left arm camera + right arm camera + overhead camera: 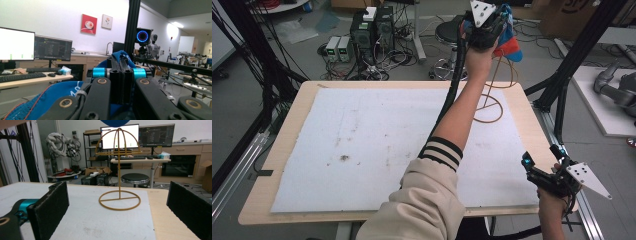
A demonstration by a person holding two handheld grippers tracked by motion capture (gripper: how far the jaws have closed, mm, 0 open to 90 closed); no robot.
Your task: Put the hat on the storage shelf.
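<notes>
No lettering seems legible, even on the monitors.

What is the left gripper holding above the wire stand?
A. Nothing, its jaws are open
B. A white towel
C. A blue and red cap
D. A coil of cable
C: the left gripper is raised over the wire stand with its jaws shut on a blue and red cap; the left gripper view shows the blue fabric pinched between the closed jaws.

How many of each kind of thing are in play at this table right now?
Hat stands: 1, the wire stand
Caps: 1, the blue cap, held above the stand
Tongs: 2, left tongs shut on the cap, right tongs open
Total: 4
</notes>
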